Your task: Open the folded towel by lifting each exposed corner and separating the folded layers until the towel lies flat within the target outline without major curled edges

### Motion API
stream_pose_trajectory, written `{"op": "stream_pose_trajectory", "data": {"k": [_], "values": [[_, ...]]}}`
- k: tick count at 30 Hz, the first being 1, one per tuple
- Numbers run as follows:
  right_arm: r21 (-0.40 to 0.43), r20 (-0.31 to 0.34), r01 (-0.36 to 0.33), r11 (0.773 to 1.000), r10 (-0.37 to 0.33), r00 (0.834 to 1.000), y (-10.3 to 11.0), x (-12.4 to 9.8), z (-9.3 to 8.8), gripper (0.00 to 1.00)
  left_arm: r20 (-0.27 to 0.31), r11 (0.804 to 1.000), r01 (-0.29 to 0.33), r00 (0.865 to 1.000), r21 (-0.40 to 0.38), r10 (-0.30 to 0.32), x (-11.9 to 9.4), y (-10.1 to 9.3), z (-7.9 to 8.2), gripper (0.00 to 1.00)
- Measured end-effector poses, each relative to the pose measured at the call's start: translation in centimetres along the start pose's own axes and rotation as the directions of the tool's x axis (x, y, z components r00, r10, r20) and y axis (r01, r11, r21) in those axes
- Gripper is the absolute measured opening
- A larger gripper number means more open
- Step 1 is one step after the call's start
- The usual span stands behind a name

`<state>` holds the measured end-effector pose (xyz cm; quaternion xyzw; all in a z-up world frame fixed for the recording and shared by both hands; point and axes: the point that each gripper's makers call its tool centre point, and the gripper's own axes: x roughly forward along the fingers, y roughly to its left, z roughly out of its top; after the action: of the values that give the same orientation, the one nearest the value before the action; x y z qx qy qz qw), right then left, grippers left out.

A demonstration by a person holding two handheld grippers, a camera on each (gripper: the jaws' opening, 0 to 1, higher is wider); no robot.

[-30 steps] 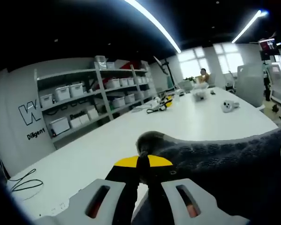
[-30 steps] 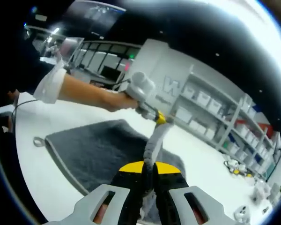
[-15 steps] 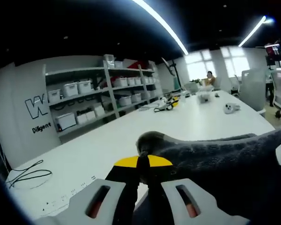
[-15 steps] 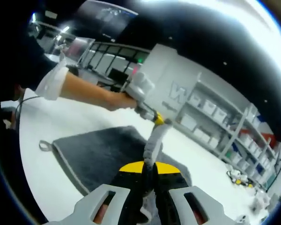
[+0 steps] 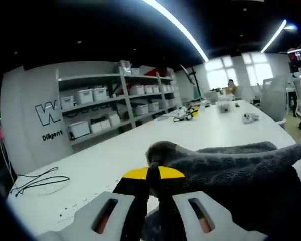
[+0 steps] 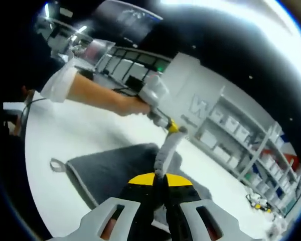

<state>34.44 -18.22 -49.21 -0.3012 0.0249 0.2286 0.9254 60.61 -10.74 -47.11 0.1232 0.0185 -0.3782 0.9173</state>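
Both grippers, left gripper (image 5: pixel 153 176) and right gripper (image 6: pixel 159 183), are clamped on the grey fluffy fabric towel (image 6: pixel 115 163) (edge stretched between them), probably to separate its folded layers above the white table (image 5: pixel 115 155).

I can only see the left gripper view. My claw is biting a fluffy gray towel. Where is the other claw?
Observer: The right claw is shut on the towel too, on an edge stretched up to your left claw.
Operator: Is the towel all up in the air?
Observer: No. In the right gripper view a big part lies flat on the white table, below the lifted edge.
Operator: Does it have anything on it?
Observer: Yes, a small loop sticks out at one corner that rests on the table.
Operator: Who holds my claw?
Observer: A person's hand, with a bare forearm reaching in from the left of that view.
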Motion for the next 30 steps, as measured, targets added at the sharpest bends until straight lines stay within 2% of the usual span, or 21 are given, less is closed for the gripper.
{"op": "stream_pose_trajectory", "data": {"k": [7, 12, 23, 30], "values": [[-0.010, 0.012, -0.044, 0.999, 0.045, 0.999, 1.9, 0.5, 0.6, 0.01, -0.002, 0.997, -0.005, 1.000, -0.074, 0.005, -2.1, 1.5, -1.4, 0.04], [0.010, 0.031, -0.042, 0.999, 0.042, 0.999, 2.1, 0.4, 1.2, 0.00, -0.002, 0.993, 0.001, 1.000, -0.116, -0.001, -3.1, 2.3, -1.9, 0.04], [0.022, 0.069, -0.071, 0.997, 0.069, 0.995, 4.0, 0.8, 3.1, 0.00, 0.017, 0.996, -0.016, 1.000, -0.093, 0.018, -5.4, 3.8, -1.1, 0.04], [0.026, 0.083, -0.098, 0.995, 0.096, 0.992, 5.7, 1.8, 4.7, 0.00, 0.006, 0.995, -0.026, 1.000, -0.098, 0.026, -6.8, 5.2, -1.3, 0.04]]}}
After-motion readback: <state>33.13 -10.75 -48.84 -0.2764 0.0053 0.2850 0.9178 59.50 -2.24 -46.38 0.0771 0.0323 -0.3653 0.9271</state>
